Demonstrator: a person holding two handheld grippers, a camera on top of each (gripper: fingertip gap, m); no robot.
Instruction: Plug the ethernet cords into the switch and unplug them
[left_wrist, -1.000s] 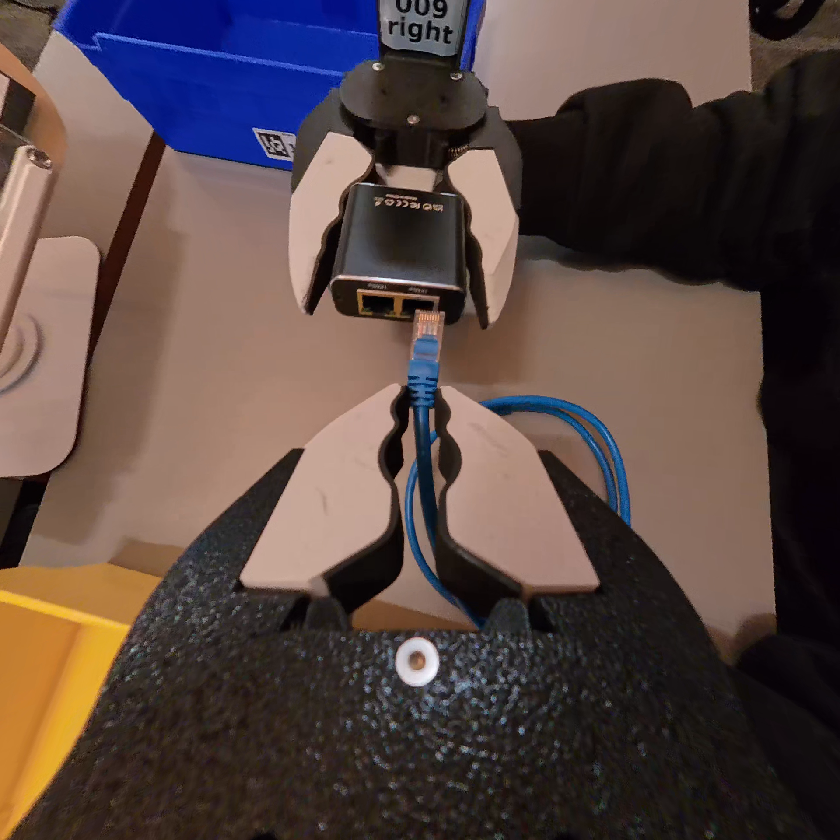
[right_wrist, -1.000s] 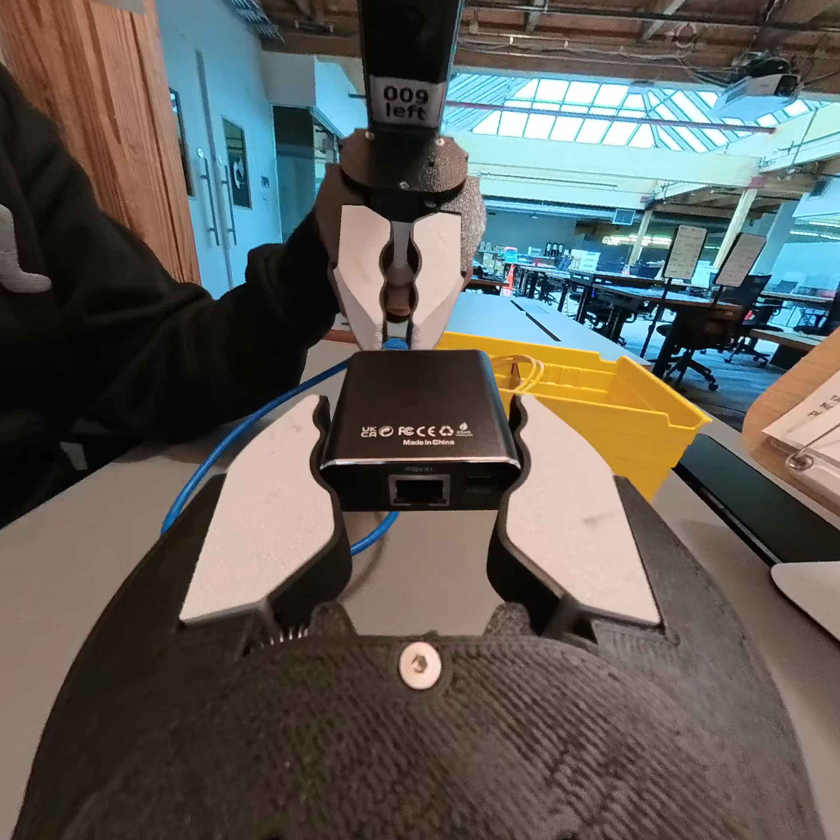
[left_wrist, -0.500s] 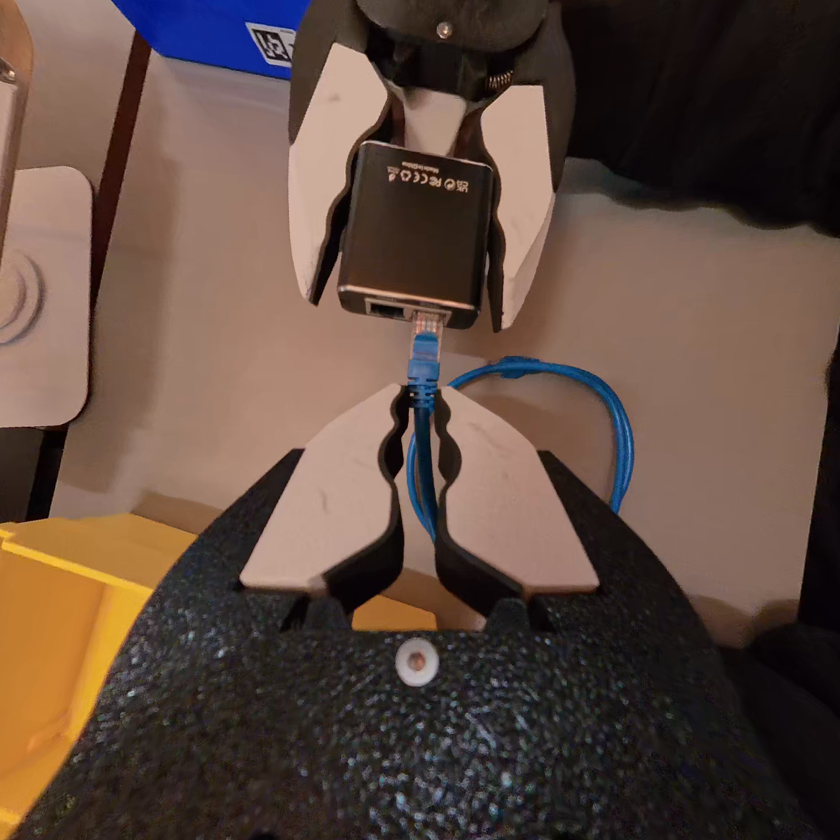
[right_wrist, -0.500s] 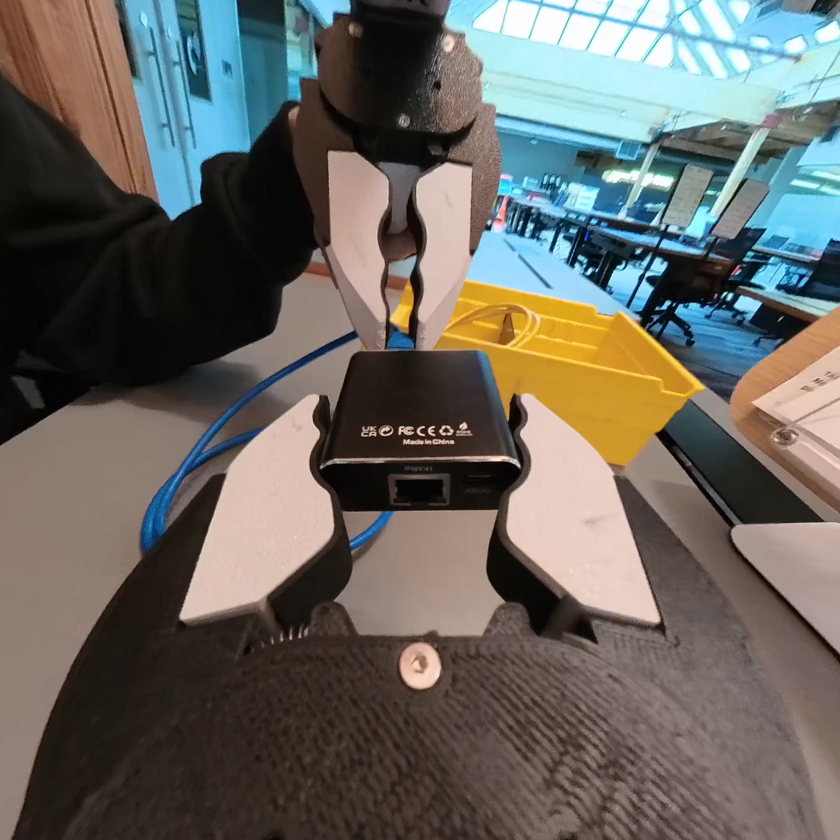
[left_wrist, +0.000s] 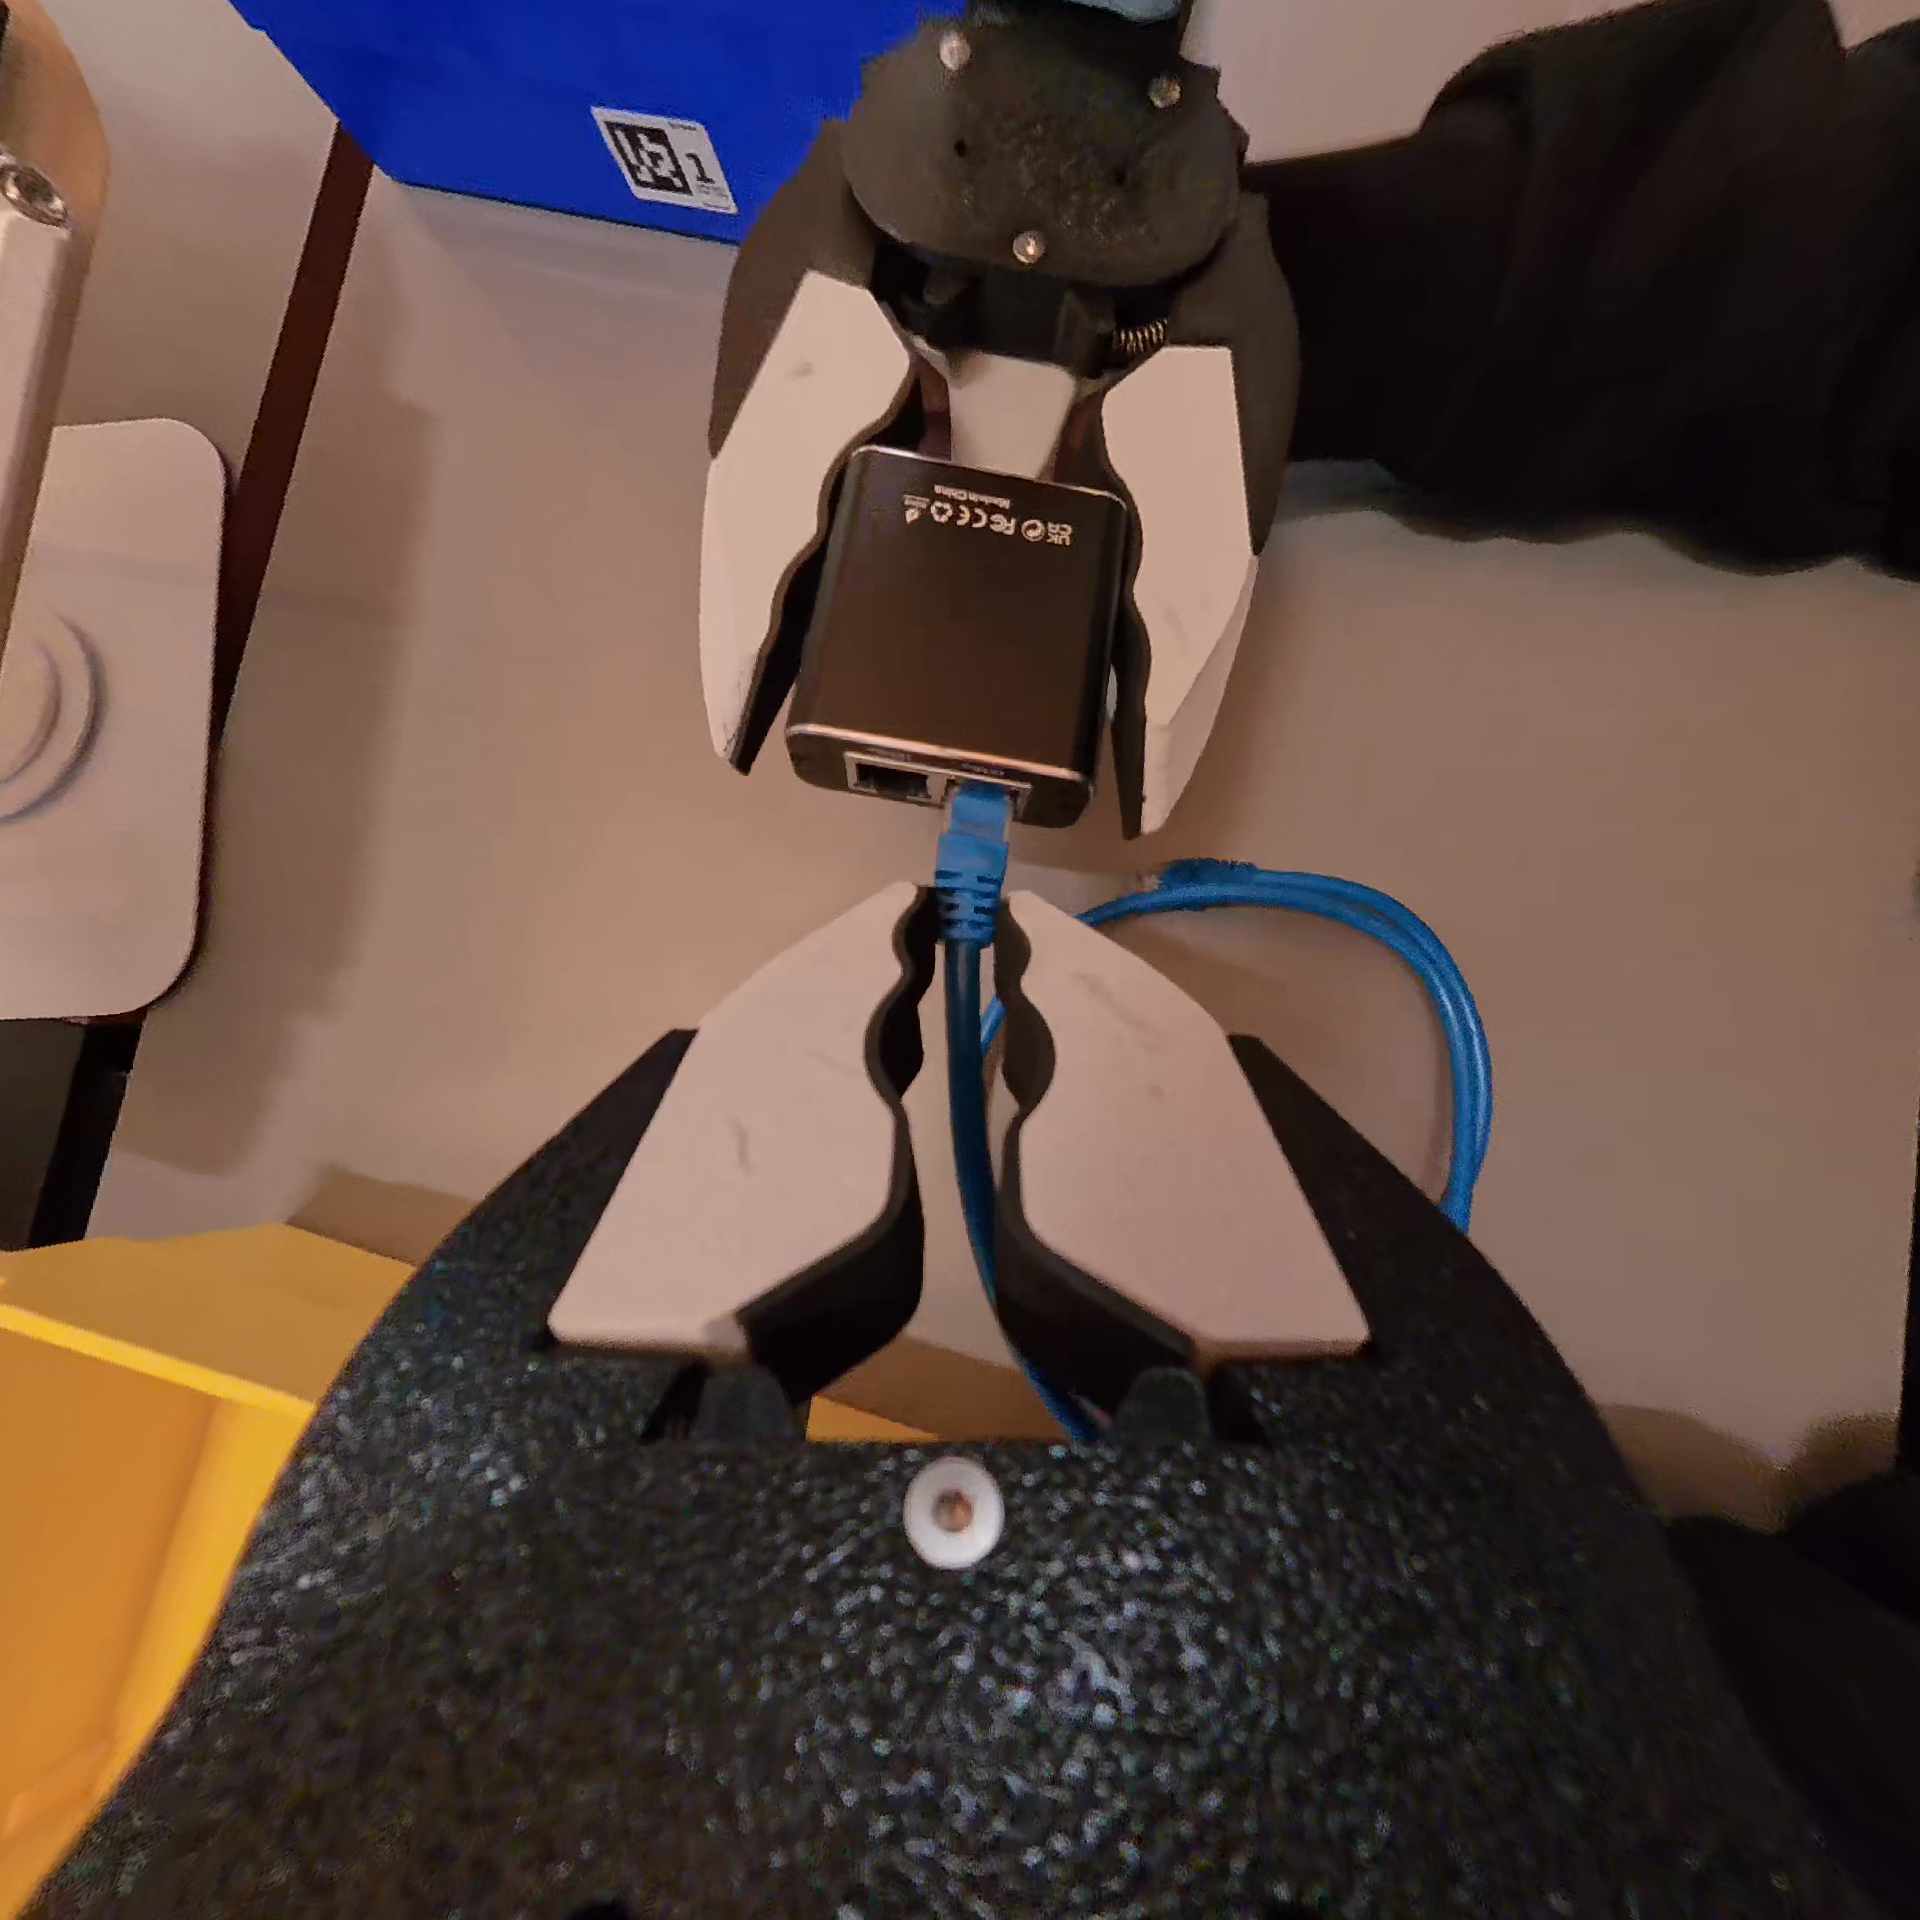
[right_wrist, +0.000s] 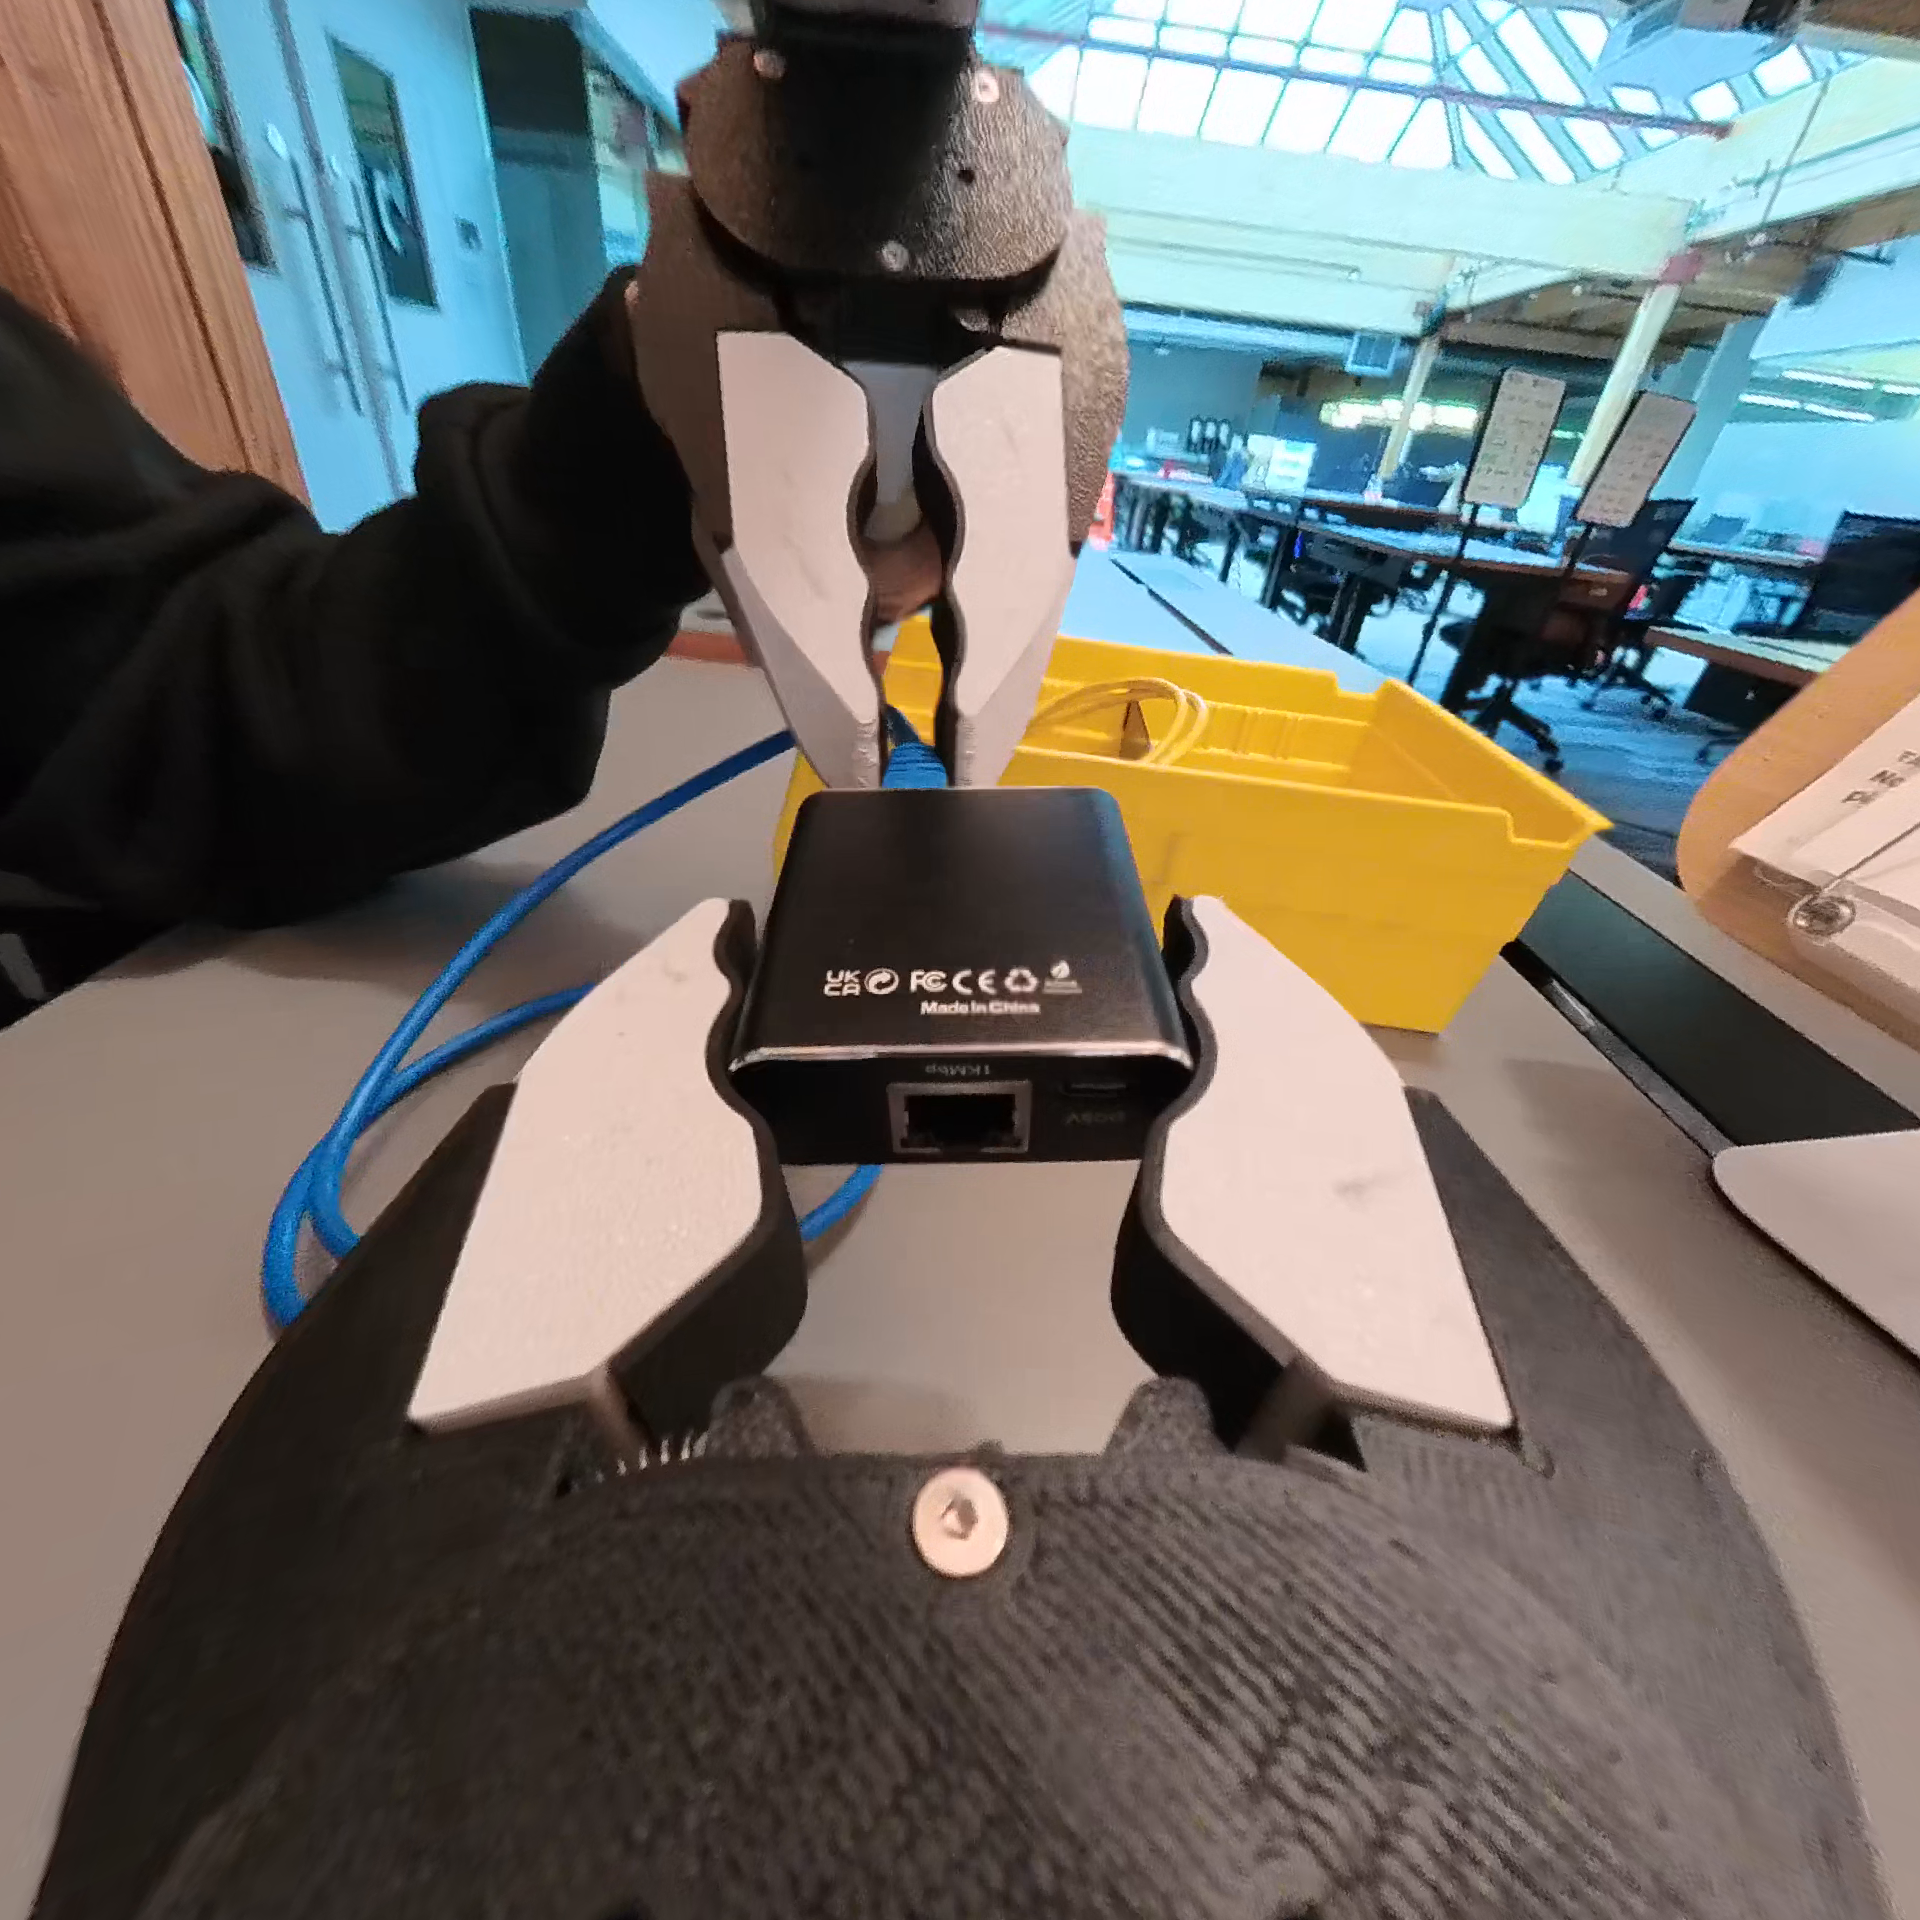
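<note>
My left gripper (left_wrist: 961, 899) is shut on the blue ethernet cord (left_wrist: 971, 1049) just behind its plug (left_wrist: 975, 842). The plug sits in the right-hand port of the small black switch (left_wrist: 961, 613); the port beside it is empty. My right gripper (right_wrist: 961, 914) is shut on the switch (right_wrist: 956, 914) by its sides and holds it above the grey table (right_wrist: 156, 1091). In the right wrist view the left gripper (right_wrist: 914, 764) comes down at the switch's far end, with a bit of blue plug (right_wrist: 912, 767) showing. A single port faces the right camera. The cord's slack (right_wrist: 416, 1049) loops on the table.
A yellow bin (right_wrist: 1299, 800) with a pale cable stands behind the switch, and shows at lower left in the left wrist view (left_wrist: 125, 1507). A blue bin (left_wrist: 540, 94) sits at the far table edge. A black sleeve (right_wrist: 260, 665) reaches in. A clipboard with papers (right_wrist: 1829, 800) is at right.
The two grippers have closed the gap: the plug, just outside the right-hand port a second ago, has gone into it. Both grips are unchanged.
</note>
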